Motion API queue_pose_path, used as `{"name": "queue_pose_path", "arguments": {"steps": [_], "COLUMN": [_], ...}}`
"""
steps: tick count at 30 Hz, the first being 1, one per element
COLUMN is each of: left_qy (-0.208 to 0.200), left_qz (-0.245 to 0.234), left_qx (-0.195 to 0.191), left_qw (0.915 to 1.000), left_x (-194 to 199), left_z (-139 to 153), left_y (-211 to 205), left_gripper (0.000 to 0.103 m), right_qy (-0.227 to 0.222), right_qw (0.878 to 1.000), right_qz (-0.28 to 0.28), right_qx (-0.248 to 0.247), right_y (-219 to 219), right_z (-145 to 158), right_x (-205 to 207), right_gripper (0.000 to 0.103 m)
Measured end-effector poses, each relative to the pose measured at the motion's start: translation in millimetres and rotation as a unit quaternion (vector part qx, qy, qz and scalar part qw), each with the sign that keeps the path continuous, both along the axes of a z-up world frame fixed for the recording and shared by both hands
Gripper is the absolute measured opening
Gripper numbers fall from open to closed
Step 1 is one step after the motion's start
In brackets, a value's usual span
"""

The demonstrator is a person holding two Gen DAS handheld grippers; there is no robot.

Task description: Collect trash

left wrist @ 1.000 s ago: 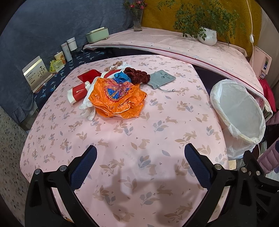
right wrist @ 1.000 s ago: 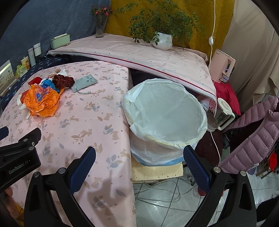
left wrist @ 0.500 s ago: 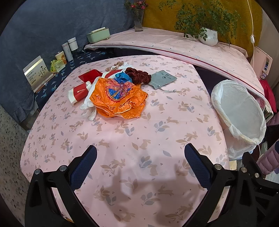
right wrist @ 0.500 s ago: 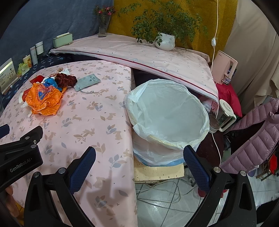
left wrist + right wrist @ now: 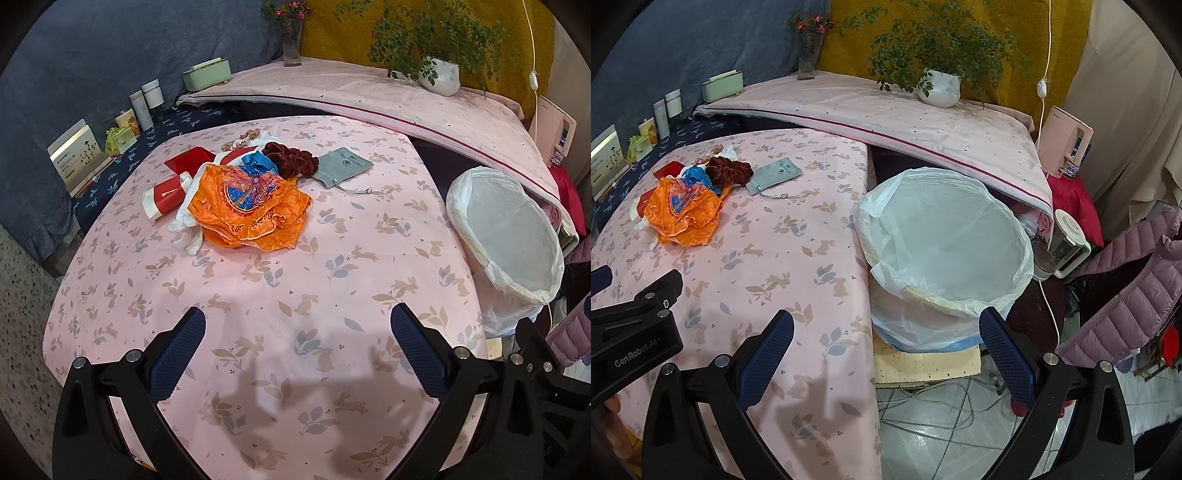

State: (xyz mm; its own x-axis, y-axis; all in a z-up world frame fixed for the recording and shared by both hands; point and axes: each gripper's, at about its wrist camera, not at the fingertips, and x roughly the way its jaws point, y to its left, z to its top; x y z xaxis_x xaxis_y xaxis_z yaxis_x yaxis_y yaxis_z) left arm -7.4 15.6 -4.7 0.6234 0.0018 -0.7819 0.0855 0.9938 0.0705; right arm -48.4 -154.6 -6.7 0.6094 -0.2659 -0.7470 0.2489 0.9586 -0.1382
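While crumpled orange plastic bag (image 5: pixel 251 206) tops trash heap mid-bench (image 5: pixel 295 295), left gripper (image 5: pixel 295 350) and right gripper (image 5: pixel 882 343) hover, fingers wide, empty; white-lined round bin (image 5: pixel 945 251) waits beside bench edge for easy drops.

The left wrist view looks forward and down across the pink surface (image 5: pixel 295 288) from its near edge — the orange bag (image 5: pixel 251 206) sits mid-distance ahead. The right wrist view faces the same way from further right, over the lined bin (image 5: pixel 945 240). Both share surface, bag and bin.
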Motion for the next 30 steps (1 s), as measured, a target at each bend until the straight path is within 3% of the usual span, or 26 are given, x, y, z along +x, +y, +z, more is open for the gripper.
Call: {"name": "queue_pose_path", "arguments": {"steps": [30], "left_qy": [-0.019], "left_qz": [-0.013], "left_qx": [-0.012], "left_qw": [0.9997], "left_x": [11.8], "left_z": [-1.9], "left_y": [-2.5], "left_gripper": [0.095], "right_qy": [-0.008], "right_qw": [1.0], "right_qz": [-0.018], "right_qx": [-0.001], "right_y": [-8.2], "right_z": [5.8], "right_x": [10.8], "right_gripper": [0.096]}}
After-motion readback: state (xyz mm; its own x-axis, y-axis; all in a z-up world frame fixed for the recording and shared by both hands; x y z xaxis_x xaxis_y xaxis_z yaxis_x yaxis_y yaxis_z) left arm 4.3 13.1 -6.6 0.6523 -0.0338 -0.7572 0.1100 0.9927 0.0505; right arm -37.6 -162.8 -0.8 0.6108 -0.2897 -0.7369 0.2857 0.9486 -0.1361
